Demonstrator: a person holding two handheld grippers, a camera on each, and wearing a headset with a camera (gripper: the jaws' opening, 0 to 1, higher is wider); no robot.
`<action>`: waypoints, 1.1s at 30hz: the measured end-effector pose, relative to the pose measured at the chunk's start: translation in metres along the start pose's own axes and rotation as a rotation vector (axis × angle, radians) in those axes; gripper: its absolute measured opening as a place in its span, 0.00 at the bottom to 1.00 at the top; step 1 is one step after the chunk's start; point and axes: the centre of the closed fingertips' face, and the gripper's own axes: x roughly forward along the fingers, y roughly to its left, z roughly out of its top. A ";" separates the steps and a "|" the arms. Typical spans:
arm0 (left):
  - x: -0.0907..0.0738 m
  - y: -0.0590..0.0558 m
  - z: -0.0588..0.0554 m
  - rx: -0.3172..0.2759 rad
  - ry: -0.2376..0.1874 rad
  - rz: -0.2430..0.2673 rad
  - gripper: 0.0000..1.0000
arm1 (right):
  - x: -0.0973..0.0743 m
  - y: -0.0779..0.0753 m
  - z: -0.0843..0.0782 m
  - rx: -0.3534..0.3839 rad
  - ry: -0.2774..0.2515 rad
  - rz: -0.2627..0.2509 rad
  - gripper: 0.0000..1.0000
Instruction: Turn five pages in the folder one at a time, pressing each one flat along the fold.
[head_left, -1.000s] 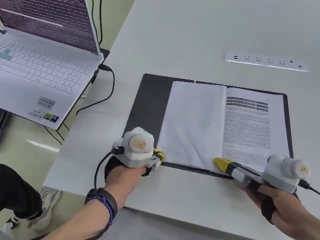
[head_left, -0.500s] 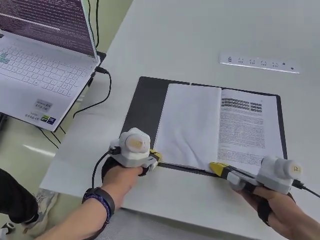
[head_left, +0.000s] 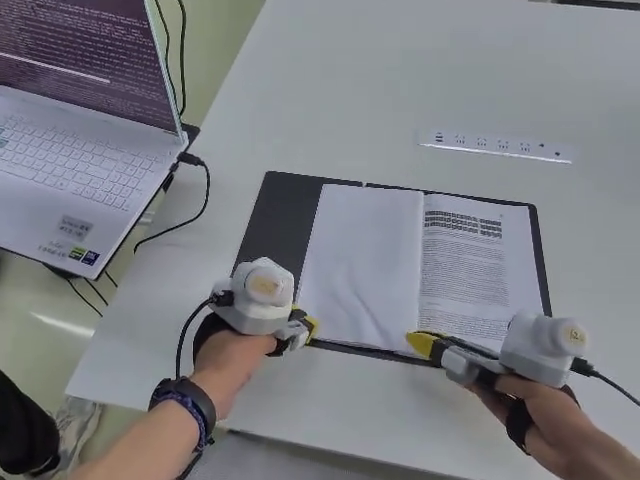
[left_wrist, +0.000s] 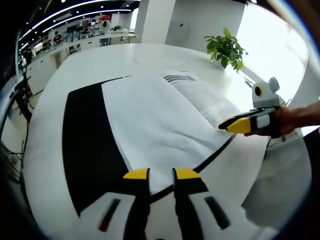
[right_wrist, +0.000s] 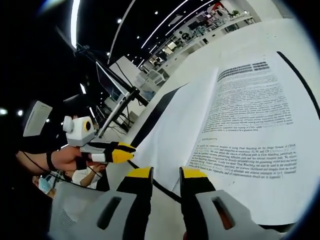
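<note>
Little has moved in the last second: both grippers sit at the same spots on the folder's near edge, and only the head camera has shifted.

A black folder (head_left: 283, 215) lies open and flat on a white counter (head_left: 400, 80). A blank white page (head_left: 360, 260) lies on its left half, leaving a strip of black cover bare. A page of printed text (head_left: 478, 270) lies on its right half.

The left gripper (head_left: 306, 325) rests at the near left corner of the blank page. Its yellow-tipped jaws are slightly parted with nothing between them. The right gripper (head_left: 420, 343) points its yellow tips at the near end of the fold between the two pages. Its jaws are also slightly apart and hold nothing.

An open laptop (head_left: 70, 170) sits to the left with a black cable (head_left: 190, 200) plugged into it. A white power strip (head_left: 495, 146) lies beyond the folder.
</note>
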 end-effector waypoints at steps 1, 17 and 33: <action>-0.002 -0.003 0.004 0.005 -0.009 -0.006 0.18 | -0.004 0.000 0.006 -0.018 -0.012 -0.009 0.22; -0.032 -0.028 0.028 0.040 -0.059 -0.003 0.33 | -0.065 -0.008 0.025 -0.197 -0.002 -0.108 0.43; -0.117 -0.010 0.076 0.029 -0.261 0.083 0.61 | -0.178 -0.005 0.053 -0.313 -0.144 -0.297 0.65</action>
